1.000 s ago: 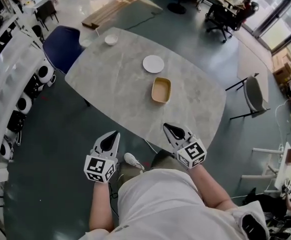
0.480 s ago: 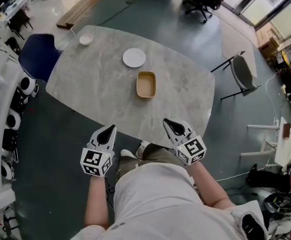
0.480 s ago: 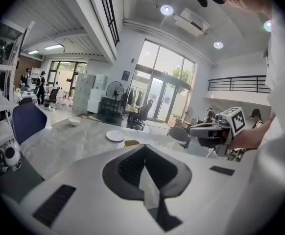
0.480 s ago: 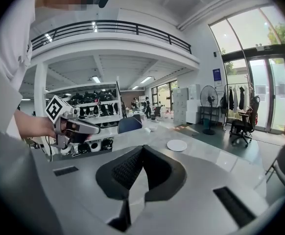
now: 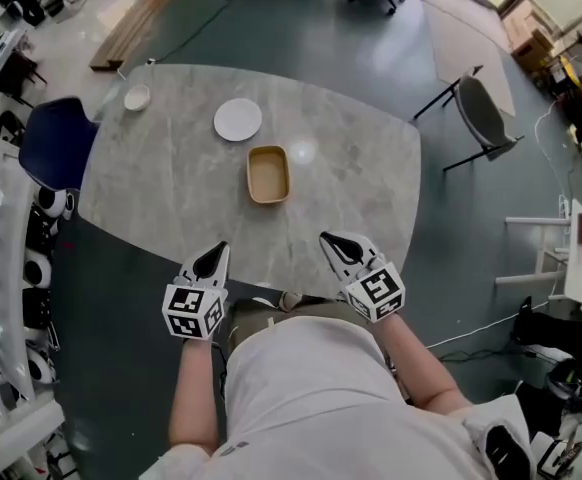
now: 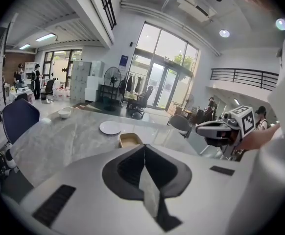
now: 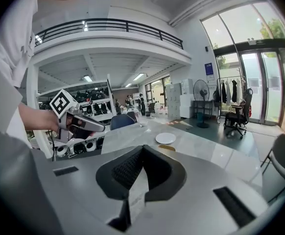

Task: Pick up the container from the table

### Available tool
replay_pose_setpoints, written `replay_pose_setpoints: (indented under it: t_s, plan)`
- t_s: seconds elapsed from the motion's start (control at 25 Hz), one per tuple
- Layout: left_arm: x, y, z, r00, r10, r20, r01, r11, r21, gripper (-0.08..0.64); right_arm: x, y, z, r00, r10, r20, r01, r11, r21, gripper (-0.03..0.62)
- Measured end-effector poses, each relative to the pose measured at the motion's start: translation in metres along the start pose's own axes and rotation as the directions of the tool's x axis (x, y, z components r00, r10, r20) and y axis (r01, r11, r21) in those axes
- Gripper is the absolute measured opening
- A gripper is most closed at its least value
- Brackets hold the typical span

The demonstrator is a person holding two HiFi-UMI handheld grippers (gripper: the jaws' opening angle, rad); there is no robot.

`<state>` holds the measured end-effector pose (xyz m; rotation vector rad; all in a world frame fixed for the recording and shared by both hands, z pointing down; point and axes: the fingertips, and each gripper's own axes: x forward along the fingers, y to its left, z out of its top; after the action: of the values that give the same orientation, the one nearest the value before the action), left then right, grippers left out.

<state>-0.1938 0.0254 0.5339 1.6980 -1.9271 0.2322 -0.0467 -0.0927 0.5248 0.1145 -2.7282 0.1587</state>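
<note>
Since a second ago both my grippers have come forward to the near edge of the table (image 5: 151, 188). The left gripper (image 5: 214, 256) and right gripper (image 5: 333, 240) are low in the frame. Both pairs of jaws are pressed together, holding nothing. The tan container (image 5: 268, 174) sits near frame centre, well apart from them, just below the white plate (image 5: 238, 119).

Tan container (image 5: 268, 174) lies near white plate (image 5: 238, 120).
</note>
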Motion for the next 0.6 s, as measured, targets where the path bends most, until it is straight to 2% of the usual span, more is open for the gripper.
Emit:
replay_pose_setpoints:
  t_s: [0.28,0.6]
  plan:
    - [0.063,-0.024,-0.001,0.996,0.006,-0.085,-0.009,0.999,-0.036,0.003,-0.012,-0.043,-0.037,0.997,-0.005,-0.073,0.010,0.998,0.065,0.009]
    - [0.112,-0.005,-0.013,0.982,0.024,-0.186,-0.031,0.999,-0.037,0.003,-0.017,-0.052,-0.072,0.988,-0.017,-0.154,0.041,0.987,0.153,0.009]
